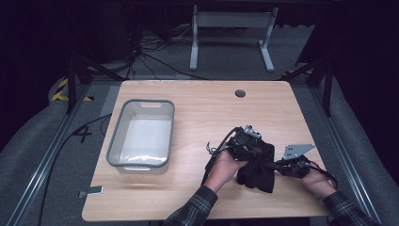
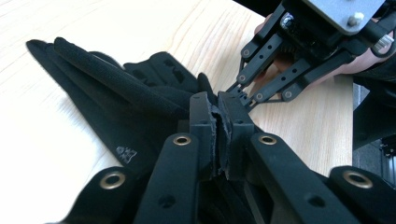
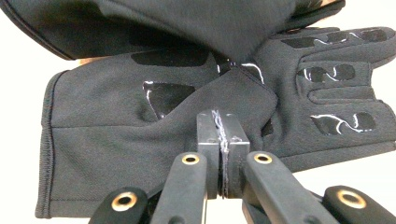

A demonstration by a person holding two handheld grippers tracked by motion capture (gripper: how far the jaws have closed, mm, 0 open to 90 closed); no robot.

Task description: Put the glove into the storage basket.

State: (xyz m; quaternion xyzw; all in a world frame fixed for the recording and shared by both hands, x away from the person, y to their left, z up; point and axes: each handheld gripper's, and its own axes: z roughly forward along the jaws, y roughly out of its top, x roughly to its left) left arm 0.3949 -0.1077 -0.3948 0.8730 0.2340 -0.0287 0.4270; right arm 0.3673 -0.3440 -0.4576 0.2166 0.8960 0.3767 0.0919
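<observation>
On the right half of the pale wooden table [image 1: 197, 101] we see a pair of black gloves [image 1: 258, 168] lying in a dark heap between the two hands. Their fabric is soft and matte, finely knit, with a ribbed cuff edge and glossy rubbery grip patches on the palm and fingers — those patches catch the light in the right gripper view [image 3: 163, 93].

We find the left gripper [image 1: 248, 141] resting on the upper part of the heap, its jaws pressed together with a thin fold of the glove fabric pinched between them [image 2: 219, 135]. The right gripper [image 1: 276, 165] meets the heap from the right side; its jaws are closed too, clamping an edge of the glove [image 3: 219, 140], frayed threads showing at the seam between them. A grey three-cornered plate [image 1: 297, 149] sits atop it.

Well apart, at the table's left, stands a clear plastic bin [image 1: 123, 126] with a grey rim and rounded corners. The tabletop shows light grain and a round cable hole [image 1: 240, 93] near its far edge. Around it we see grey carpet, cables on the floor [image 1: 155, 61], a white table frame [image 1: 230, 33] and darkness beyond.
</observation>
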